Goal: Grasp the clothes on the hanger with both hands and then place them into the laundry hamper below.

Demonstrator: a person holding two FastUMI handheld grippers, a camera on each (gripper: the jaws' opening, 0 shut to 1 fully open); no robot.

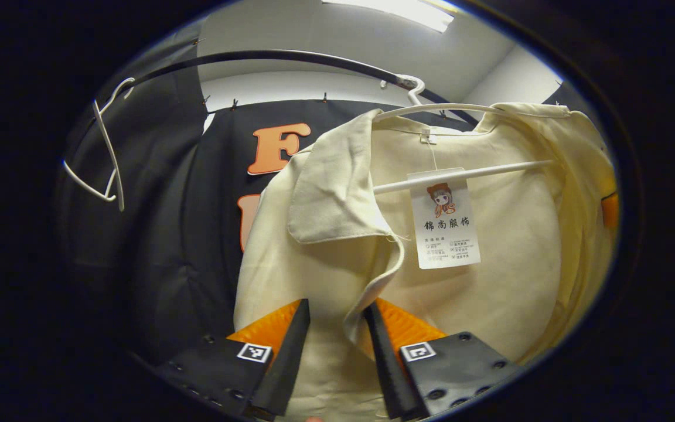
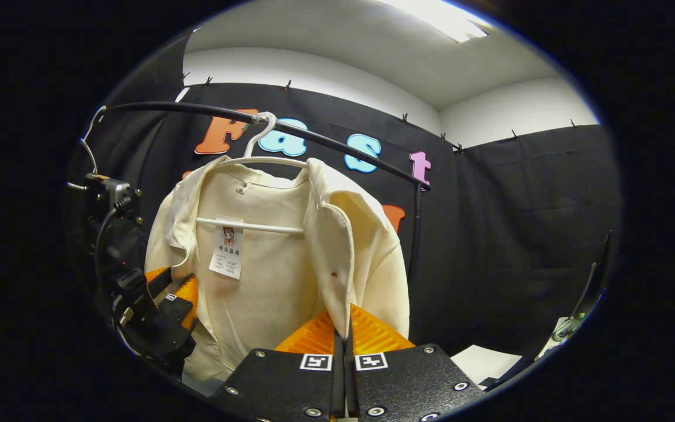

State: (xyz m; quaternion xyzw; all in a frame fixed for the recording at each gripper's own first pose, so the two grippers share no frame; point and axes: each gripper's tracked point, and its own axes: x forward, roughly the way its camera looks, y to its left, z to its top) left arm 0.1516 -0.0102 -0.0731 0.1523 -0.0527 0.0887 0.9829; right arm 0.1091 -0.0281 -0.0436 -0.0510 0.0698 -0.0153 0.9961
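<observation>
A cream jacket (image 1: 490, 281) hangs on a white hanger (image 1: 460, 173) from a black rail (image 1: 290, 55), with a paper tag (image 1: 446, 223) at its neck. My left gripper (image 1: 337, 305) stands open, and the jacket's front edge hangs loosely in the gap between its fingers. In the right gripper view the same jacket (image 2: 267, 275) hangs on its hanger (image 2: 255, 225). There my right gripper (image 2: 343, 313) is shut on the other front edge of the jacket, below the lapel. The left gripper (image 2: 176, 293) shows at the jacket's left side.
An empty white hanger (image 1: 109, 152) dangles at the rail's far left end. The rail (image 2: 337, 140) bends down into an upright post (image 2: 413, 228) just right of the jacket. A pale surface (image 2: 484, 360) lies low at the right.
</observation>
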